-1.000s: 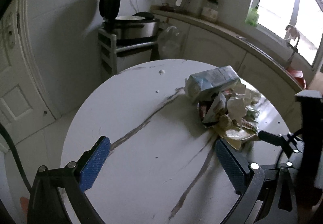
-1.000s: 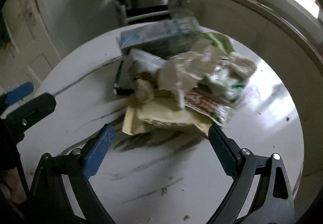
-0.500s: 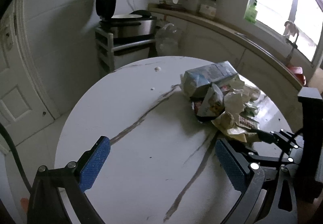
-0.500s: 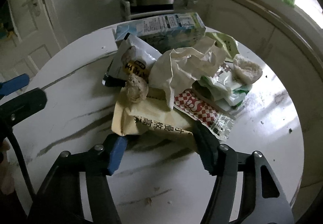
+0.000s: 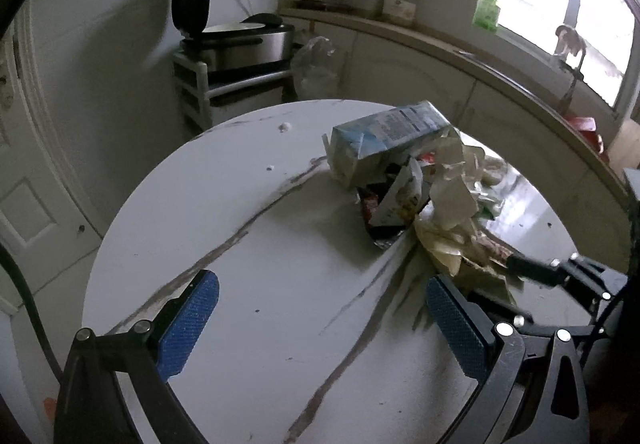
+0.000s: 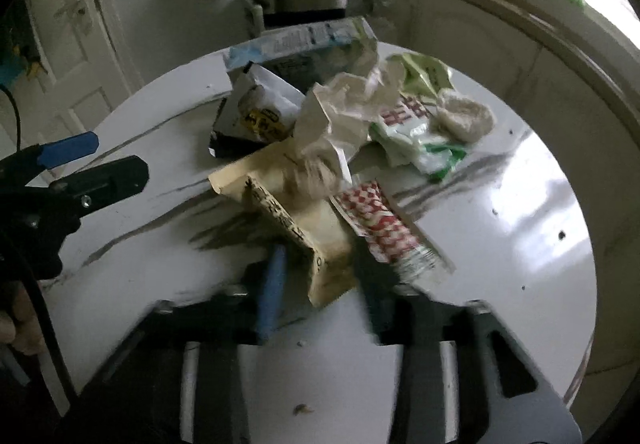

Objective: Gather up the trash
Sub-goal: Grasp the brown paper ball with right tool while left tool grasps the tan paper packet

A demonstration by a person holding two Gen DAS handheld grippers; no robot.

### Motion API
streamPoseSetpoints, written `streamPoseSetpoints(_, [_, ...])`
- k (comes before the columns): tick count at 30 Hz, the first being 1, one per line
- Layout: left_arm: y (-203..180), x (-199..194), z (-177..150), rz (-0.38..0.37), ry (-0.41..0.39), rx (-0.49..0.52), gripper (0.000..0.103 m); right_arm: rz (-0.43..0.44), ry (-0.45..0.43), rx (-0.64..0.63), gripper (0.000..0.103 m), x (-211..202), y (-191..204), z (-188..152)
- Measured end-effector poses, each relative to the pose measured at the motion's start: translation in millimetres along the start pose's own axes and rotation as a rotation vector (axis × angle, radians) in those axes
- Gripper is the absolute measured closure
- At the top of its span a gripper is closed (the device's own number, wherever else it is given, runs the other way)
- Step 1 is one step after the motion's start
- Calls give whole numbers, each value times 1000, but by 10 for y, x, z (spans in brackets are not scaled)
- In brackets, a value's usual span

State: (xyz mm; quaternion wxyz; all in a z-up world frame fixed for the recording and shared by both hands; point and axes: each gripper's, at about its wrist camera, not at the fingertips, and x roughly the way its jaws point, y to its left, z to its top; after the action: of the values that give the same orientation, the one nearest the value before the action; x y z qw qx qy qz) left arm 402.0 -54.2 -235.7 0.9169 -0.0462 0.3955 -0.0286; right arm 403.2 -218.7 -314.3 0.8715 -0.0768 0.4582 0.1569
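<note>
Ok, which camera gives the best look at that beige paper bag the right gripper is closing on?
The right wrist view: the beige paper bag lies close and nearly whole, its near end between the right gripper fingers, which have just been closing. The left wrist view shows only the bag's crumpled edge, low at the side of the trash pile.

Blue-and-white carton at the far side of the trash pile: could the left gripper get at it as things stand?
Probably yes. The left gripper is open with nothing between its pads, and bare round white marble table lies between it and the blue-and-white carton, whose near end sticks out clear of the wrappers.
</note>
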Motion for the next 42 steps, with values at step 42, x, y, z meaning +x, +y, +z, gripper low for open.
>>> streamPoseSetpoints(42, [-311, 220, 65, -38, 42, 82, 1, 160, -65, 179, 62, 25, -470, -3])
